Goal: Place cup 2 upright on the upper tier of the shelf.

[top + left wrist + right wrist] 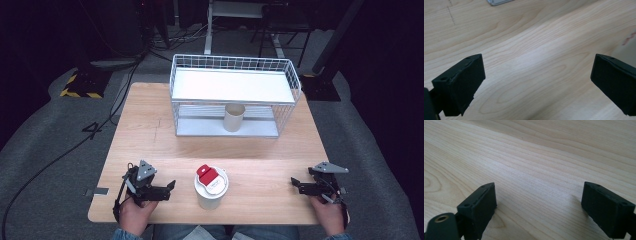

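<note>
Both hand-held grippers are resting low at the near edge of the pale wooden worktop point(250, 150), the left gripper point(167, 187) and the right gripper point(296, 184) each with jaws spread wide and gripping nothing. Between them, apart from both, a white paper cup with a white lid and red tab point(211, 187) is standing upright. Farther back, a beige cup point(233, 117) is sitting inside the white wire basket shelf point(235, 65). Judging by this, nothing is grasped yet; the handling is only beginning.

Two cups: lidded white cup point(211, 188), open cup point(233, 117); one wire rack point(235, 95).
</note>
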Available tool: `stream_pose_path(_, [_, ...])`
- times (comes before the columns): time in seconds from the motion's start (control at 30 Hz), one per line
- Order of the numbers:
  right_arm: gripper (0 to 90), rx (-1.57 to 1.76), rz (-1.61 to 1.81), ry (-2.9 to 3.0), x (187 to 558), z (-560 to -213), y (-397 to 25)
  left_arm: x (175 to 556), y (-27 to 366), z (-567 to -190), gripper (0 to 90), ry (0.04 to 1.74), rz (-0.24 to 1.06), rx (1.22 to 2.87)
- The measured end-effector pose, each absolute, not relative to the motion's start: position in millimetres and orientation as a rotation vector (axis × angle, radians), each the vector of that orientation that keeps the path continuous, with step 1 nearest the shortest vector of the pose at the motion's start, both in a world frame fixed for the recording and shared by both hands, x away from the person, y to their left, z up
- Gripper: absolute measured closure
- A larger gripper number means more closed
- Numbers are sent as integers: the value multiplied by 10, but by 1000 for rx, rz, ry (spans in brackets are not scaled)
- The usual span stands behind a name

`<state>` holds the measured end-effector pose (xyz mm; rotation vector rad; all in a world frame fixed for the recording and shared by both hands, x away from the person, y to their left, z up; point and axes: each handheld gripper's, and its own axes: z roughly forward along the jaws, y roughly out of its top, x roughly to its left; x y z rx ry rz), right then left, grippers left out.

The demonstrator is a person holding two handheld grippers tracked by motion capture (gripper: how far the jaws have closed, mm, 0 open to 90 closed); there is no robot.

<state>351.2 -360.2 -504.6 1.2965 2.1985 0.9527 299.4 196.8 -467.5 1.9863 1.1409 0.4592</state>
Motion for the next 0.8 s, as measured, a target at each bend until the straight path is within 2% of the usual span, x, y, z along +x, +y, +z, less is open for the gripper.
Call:
stream_pose_path(0.7, [128, 1301, 951, 2196, 3513, -5046, -3598, 2597, 1636, -4522, 0, 913, 405, 1957])
stream_pose_path(0.8, [128, 1303, 951, 2194, 3515, -5046, -3596, 2582, 1584, -4530, 0, 877, 363, 1939])
